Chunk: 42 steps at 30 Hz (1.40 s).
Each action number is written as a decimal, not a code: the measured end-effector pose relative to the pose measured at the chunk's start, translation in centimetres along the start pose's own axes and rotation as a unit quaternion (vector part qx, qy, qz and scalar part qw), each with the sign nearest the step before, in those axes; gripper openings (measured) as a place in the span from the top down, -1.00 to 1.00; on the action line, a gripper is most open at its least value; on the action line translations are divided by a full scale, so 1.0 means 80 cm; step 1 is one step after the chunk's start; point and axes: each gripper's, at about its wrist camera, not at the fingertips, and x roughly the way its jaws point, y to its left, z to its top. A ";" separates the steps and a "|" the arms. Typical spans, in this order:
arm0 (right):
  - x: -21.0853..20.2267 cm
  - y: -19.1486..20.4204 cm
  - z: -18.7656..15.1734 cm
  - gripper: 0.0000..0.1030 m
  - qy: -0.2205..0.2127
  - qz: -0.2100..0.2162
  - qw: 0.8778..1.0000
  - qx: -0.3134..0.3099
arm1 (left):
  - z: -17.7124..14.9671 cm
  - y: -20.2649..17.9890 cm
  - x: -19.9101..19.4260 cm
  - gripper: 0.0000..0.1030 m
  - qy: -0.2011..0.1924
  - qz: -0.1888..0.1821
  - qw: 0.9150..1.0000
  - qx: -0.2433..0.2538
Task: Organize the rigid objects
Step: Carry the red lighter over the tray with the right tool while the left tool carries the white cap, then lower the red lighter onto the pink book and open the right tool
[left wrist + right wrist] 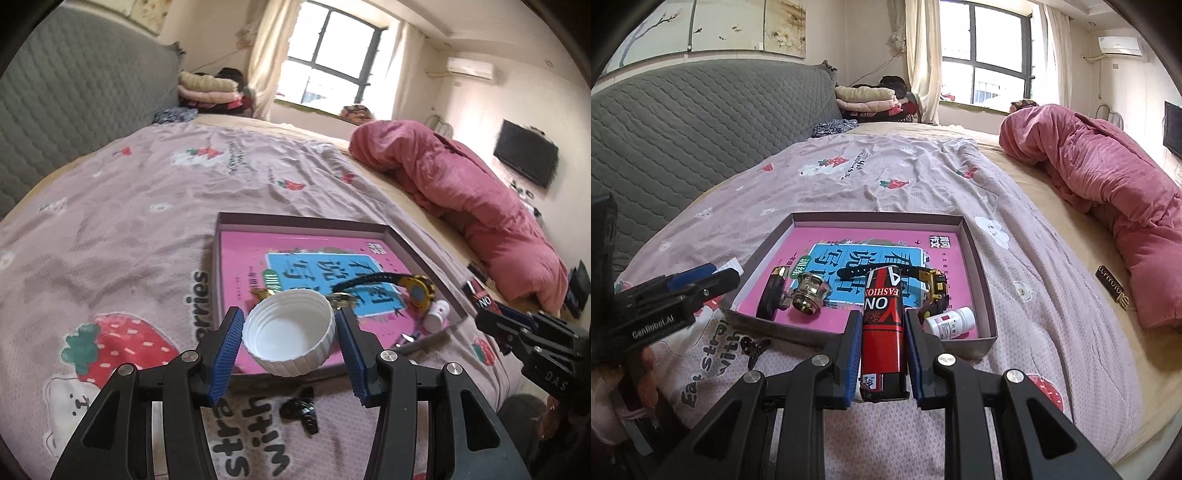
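Brass knob [807, 295] only in right view, white cap [290, 332] left.

Bright window [332, 55] daylight — fisheye-warped edges

Bed covered by pink strawberry-print sheet [923, 177]. Grey quilted headboard [683, 122] behind. Rolled pink quilt [1108, 177] along the far side. Folded clothes [868, 98] stacked near the curtained window [986, 55]. Wall-mounted television [526, 158], air conditioner [1121, 45] above.

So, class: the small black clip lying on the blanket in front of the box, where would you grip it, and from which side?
Take the black clip across its narrow middle, from straight above. It lies flat on the blanket, so only a downward approach lets the fingers straddle it.
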 end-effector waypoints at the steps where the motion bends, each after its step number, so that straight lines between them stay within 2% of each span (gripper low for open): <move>1: 0.001 0.000 0.000 0.56 0.000 -0.001 1.000 -0.001 | 0.000 0.002 0.001 -0.03 0.000 0.001 1.000 -0.003; 13: 0.013 -0.004 0.008 0.56 -0.003 -0.002 1.000 0.004 | -0.001 0.004 0.016 -0.03 0.007 0.016 1.000 -0.003; 25: 0.033 -0.009 0.009 0.56 0.005 -0.002 1.000 0.012 | 0.005 -0.016 0.050 -0.03 0.007 0.030 0.999 0.039; 32: 0.049 -0.008 0.010 0.56 0.012 -0.002 1.000 0.012 | 0.004 -0.002 0.058 -0.03 0.017 0.038 0.999 0.024; 42: 0.067 -0.003 0.019 0.56 0.012 -0.001 1.000 0.011 | 0.001 0.012 0.066 -0.03 0.027 0.068 0.997 0.010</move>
